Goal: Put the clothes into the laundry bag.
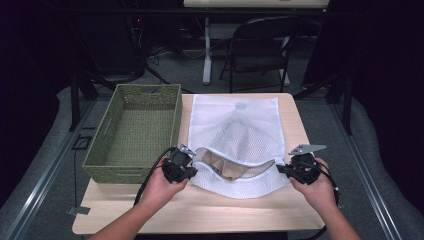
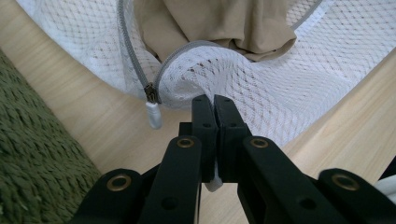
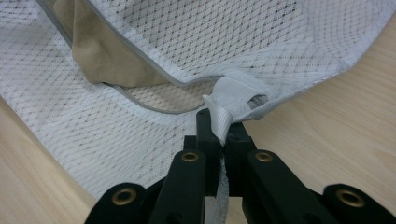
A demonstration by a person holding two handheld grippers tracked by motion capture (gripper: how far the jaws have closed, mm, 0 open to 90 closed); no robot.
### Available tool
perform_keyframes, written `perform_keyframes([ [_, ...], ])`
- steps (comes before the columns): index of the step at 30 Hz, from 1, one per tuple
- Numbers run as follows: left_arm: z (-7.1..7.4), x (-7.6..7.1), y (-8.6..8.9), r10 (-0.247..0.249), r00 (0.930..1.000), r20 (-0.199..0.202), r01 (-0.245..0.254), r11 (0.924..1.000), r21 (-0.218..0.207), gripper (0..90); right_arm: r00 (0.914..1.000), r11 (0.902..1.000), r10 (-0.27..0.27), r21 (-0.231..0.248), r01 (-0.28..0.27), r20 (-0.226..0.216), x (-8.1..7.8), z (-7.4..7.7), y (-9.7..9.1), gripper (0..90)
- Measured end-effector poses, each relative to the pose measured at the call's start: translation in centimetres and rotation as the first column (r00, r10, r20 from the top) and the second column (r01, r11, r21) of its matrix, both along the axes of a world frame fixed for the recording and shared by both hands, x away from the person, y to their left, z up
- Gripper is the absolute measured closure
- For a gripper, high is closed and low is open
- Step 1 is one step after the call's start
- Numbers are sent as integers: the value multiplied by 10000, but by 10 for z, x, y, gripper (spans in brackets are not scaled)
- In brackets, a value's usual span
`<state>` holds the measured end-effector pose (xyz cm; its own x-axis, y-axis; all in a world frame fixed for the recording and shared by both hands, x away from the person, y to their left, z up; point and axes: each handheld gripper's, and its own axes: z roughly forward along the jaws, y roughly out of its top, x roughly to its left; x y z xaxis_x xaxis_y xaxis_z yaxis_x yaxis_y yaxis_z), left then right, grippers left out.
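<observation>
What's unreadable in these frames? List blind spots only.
- Tan garment, high view: mostly covered by the white mesh laundry bag; its type can't be told.
- Same garment, left gripper view: cut off by the top edge.
- Left tool: the mesh pinched between its jaws is hidden by them.
- Zipper end by the right tool: wrapped in the bag's white tab.
- Woven basket, high view: near wall hides its front floor.

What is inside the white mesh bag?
A beige cloth lies inside the white mesh bag, showing through its unzipped opening. How far it goes in is veiled by the mesh, and anything beneath it is covered.
</observation>
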<state>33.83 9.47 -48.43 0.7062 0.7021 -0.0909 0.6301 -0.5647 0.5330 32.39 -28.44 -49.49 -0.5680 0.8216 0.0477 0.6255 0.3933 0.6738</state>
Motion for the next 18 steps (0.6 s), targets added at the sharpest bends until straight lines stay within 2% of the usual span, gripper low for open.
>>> perform_keyframes([
  [6,9,4,0,-66,10000,-13,67,9999,126,885,9998,9998,140,-112,-142,-144,4,8,0,883],
  [12,15,9,-1,-179,9996,-228,186,9993,318,884,9991,9994,292,-168,-297,-291,9,14,1,883],
  [18,24,16,-1,-257,9988,-426,270,9992,297,884,9981,9987,452,-197,-460,-421,14,21,4,883],
])
